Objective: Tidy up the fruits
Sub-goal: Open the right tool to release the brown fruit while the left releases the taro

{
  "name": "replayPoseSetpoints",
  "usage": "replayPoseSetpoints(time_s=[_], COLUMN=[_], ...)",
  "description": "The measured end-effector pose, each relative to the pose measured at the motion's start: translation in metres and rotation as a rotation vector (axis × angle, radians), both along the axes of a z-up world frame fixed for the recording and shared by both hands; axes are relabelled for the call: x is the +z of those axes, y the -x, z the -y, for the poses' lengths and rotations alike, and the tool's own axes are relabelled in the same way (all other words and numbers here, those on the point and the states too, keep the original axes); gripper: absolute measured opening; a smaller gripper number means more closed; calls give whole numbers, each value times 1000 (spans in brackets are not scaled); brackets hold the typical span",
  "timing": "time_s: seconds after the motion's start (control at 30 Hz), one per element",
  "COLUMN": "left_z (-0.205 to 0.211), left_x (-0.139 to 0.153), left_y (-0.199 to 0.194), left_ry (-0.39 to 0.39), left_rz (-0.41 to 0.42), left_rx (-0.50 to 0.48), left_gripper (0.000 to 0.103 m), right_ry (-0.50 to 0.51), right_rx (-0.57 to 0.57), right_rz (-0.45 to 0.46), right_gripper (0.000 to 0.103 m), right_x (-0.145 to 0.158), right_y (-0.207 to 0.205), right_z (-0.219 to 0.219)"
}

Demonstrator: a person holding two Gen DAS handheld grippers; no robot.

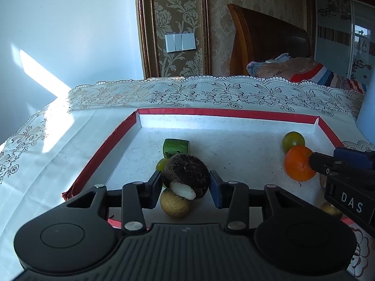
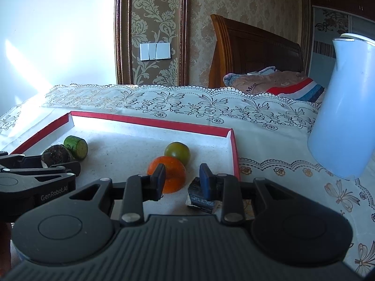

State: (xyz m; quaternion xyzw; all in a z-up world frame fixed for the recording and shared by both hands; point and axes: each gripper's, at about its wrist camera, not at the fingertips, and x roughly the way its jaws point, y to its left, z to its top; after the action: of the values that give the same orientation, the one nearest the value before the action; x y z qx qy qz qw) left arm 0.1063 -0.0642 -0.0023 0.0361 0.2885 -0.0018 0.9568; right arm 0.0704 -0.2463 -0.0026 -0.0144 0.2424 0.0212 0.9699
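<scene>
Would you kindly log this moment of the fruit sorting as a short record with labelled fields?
container: red-rimmed tray on lace tablecloth
left claw: open around dark brown water chestnut, no firm contact visible
right claw: open, left finger in front of orange
other fruit in tray: green tomato, cucumber piece, tan round fruit
beside tray: white jug
</scene>
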Motion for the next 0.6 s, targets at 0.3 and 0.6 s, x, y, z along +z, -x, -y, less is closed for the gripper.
replayPoseSetpoints(time_s=[0.3, 0.6], left_z=[1, -1], left_x=[1, 1], left_y=[0, 1], left_ry=[-1, 12], left_rz=[2, 3], left_rx=[-5, -3], left_gripper=[52, 54], right_ry=[-4, -13], right_rx=[-3, -13], right_rz=[-2, -7], right_gripper=[42, 60], right_x=[0, -1], right_y=[0, 1], right_z=[1, 2])
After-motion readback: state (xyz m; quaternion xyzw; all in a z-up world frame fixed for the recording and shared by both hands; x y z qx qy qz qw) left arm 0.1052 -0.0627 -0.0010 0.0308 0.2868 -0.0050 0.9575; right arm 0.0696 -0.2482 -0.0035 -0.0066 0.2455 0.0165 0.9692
